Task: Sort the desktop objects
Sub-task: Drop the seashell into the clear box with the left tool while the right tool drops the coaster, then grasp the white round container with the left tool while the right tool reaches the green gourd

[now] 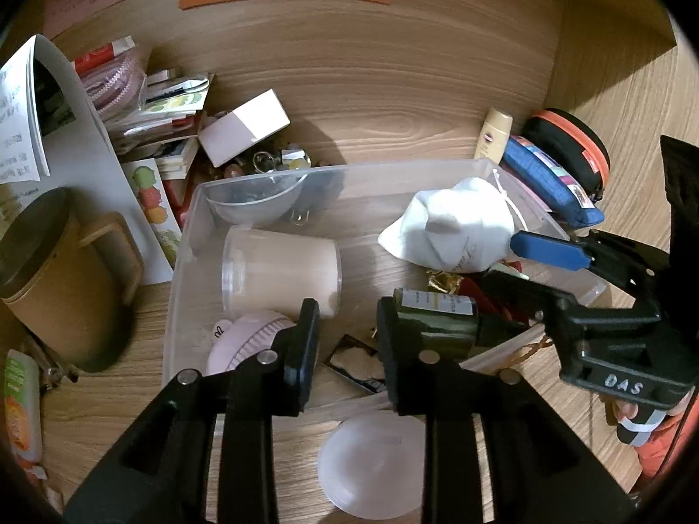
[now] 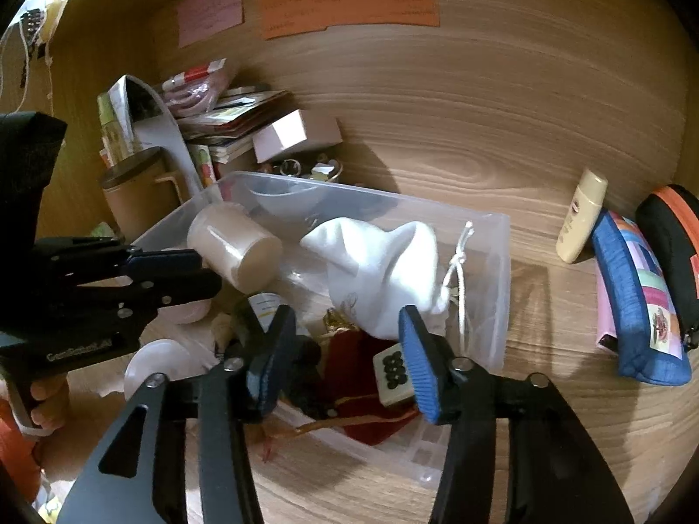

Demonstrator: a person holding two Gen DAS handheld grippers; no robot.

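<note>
A clear plastic bin [image 1: 192, 218] stands on the wooden desk. In it lie a white drawstring pouch [image 1: 454, 222], a beige jar [image 1: 279, 266] on its side, a dark green bottle [image 1: 437, 318], a pink round item [image 1: 249, 336], a red pouch [image 2: 362, 362] and a mahjong tile [image 2: 392, 373]. My left gripper [image 1: 347, 336] hangs open over the bin's near edge; the bottle is just outside its right finger. My right gripper [image 2: 345, 360] is open above the red pouch, the tile beside its right pad. Neither holds anything.
A frosted round lid [image 1: 371, 463] lies on the desk before the bin. A tan lidded mug [image 1: 52, 270], booklets and a pink box [image 1: 244, 131] crowd the left. A cream tube [image 2: 581, 218], a blue pouch [image 2: 633, 301] and a black-orange case [image 2: 673, 236] sit to the right.
</note>
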